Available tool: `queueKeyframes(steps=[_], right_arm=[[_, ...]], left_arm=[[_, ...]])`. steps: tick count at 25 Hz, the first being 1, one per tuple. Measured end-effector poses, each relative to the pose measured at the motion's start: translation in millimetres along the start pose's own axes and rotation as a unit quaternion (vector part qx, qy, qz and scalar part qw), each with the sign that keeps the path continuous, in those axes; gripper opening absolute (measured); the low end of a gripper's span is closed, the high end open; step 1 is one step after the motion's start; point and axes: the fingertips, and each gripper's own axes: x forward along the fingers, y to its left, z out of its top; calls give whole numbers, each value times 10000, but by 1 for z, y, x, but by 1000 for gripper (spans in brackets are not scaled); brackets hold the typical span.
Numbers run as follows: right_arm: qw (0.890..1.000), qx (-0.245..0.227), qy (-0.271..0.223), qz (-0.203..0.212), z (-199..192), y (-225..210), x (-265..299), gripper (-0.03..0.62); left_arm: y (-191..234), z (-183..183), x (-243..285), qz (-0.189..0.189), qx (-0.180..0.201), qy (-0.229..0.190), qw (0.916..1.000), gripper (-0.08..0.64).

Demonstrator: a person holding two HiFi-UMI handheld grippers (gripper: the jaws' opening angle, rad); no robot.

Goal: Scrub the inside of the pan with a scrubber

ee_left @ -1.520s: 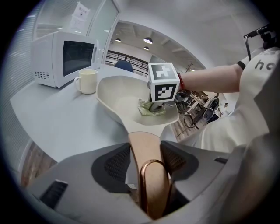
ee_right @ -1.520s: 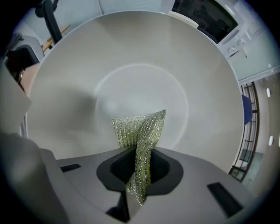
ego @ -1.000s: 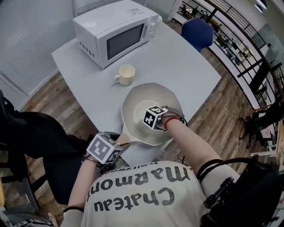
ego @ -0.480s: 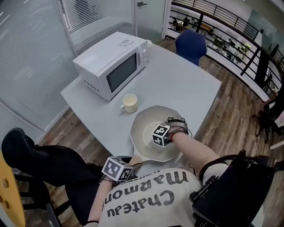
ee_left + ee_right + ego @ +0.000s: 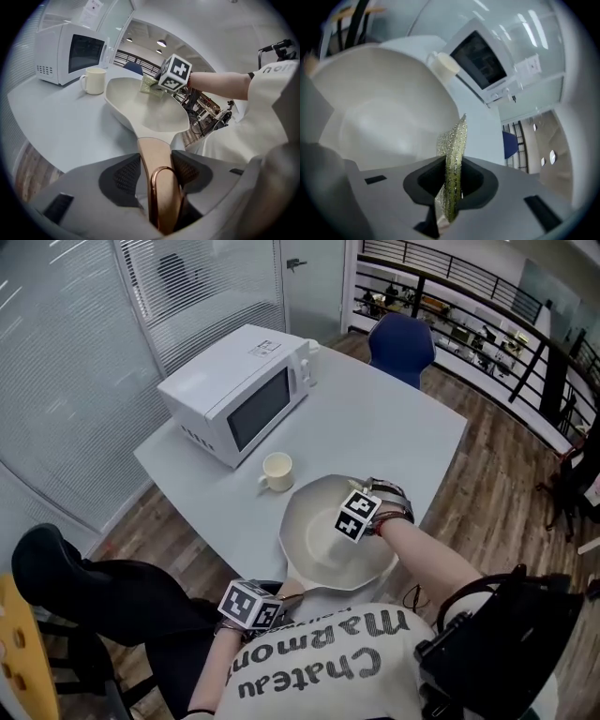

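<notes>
Scrubber, a thin glittery green pad, is pinched edge-on in the right gripper. Since a second ago that gripper has lifted from the middle of the pan toward its far right rim, and the pad now seems clear of the surface. Left gripper remains clamped on the tan pan handle. The pan sits at the near edge of the table, handle overhanging, with the cup and microwave beyond.
</notes>
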Motion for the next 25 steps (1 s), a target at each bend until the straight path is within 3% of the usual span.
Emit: queueKeyframes(steps=[2,3,4,5,6,8,10,12,13,14,18,20,25], right_arm=[[9890,1114,-574,784,20,7,-21,46],[9743,1601,-871,1323,32,15,-36,46],[9523,2025,-1120,1991,45,27,-52,46],[9214,2382,-1295,2782,58,45,-69,48],[8810,2680,-1393,3642,69,67,-87,49],[7851,3122,-1341,5179,90,113,-121,49],[7030,3326,-1006,6205,100,152,-148,49],[6445,3294,-633,6871,102,182,-167,49],[6267,3242,-552,7065,103,190,-172,49],[6186,3175,-553,7165,103,195,-175,56],[6235,2998,-716,7185,103,193,-176,58],[6182,3143,-797,7160,103,190,-175,58],[5678,3774,-802,7272,97,189,-171,58]], left_arm=[[0,1,0,-12,8,5,10000,225],[0,1,-1,-14,17,7,10000,224],[0,1,-1,-14,26,9,10000,225],[0,1,-1,-16,34,11,10000,225],[0,1,-1,-20,41,13,10000,225],[-1,0,-1,-27,52,14,10000,225],[-2,1,-1,-9,40,1,10000,225],[-2,1,-1,23,-39,-23,10000,223],[-2,1,0,32,-95,-32,9999,220],[-2,2,0,32,-152,-39,9999,218],[-4,5,-1,-3,-283,-149,9995,216],[-4,5,0,9,-271,-144,9995,217],[-3,3,1,4,-237,-92,9997,218]])
